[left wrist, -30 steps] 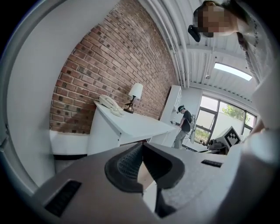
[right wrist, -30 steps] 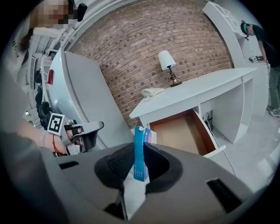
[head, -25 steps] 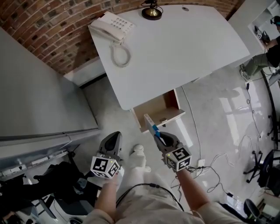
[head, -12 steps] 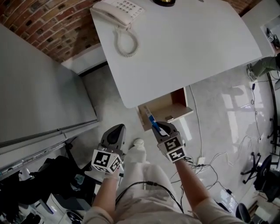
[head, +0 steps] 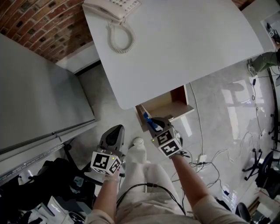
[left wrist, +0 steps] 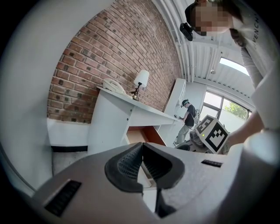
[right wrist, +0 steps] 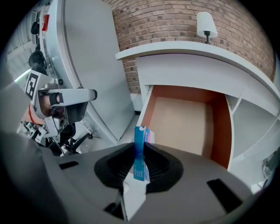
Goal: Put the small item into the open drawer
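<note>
My right gripper (head: 154, 124) is shut on a small blue and white box (head: 148, 119), held upright between the jaws (right wrist: 140, 154). The box tip reaches over the front edge of the open drawer (head: 162, 107), whose tan bottom and orange-brown sides (right wrist: 180, 120) lie just ahead and look bare. The drawer sticks out from under the white desk (head: 175, 43). My left gripper (head: 114, 135) hangs lower at the left, away from the drawer, jaws together with nothing between them (left wrist: 141, 162).
A white telephone (head: 114, 8) with a coiled cord sits at the desk's back left. A grey cabinet (head: 39, 100) stands to the left. Cables (head: 205, 164) trail over the shiny floor at the right. A lamp (right wrist: 204, 24) stands on the desk.
My right gripper has carried the box up and forward, from in front of the drawer to its front edge. The left gripper has stayed about where it was.
</note>
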`<state>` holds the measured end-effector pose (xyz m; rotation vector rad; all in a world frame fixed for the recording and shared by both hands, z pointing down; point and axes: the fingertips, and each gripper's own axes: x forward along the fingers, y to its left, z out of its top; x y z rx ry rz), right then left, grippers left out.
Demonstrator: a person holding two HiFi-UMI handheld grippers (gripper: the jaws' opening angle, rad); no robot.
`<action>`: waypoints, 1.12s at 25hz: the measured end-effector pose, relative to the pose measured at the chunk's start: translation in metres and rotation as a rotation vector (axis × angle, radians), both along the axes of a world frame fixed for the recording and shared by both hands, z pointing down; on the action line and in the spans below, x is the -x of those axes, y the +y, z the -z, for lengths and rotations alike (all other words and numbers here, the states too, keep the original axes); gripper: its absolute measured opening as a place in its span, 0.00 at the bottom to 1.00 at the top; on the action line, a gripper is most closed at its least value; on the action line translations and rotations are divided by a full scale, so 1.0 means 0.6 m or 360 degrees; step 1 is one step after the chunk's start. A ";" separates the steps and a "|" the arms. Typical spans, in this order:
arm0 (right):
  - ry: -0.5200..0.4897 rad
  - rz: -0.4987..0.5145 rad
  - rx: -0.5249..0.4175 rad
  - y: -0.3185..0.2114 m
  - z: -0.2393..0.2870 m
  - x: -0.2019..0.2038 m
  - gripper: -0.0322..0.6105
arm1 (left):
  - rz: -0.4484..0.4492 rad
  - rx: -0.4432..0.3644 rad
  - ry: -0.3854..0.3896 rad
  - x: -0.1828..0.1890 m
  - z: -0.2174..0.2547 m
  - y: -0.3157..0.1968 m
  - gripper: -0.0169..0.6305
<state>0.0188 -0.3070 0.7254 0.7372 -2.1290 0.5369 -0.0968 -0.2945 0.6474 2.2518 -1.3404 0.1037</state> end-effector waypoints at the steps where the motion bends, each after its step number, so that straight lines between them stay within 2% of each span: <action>1: 0.0007 0.0009 0.0007 -0.001 -0.004 0.001 0.17 | 0.0006 -0.0002 0.0002 0.000 -0.001 -0.002 0.04; 16: 0.0018 0.0040 0.0071 -0.010 -0.032 0.014 0.18 | 0.0057 0.0011 0.0004 0.011 -0.015 -0.006 0.04; 28: -0.0080 0.0005 0.0080 -0.005 -0.023 0.019 0.20 | 0.0057 0.0010 0.0005 0.016 -0.021 -0.007 0.04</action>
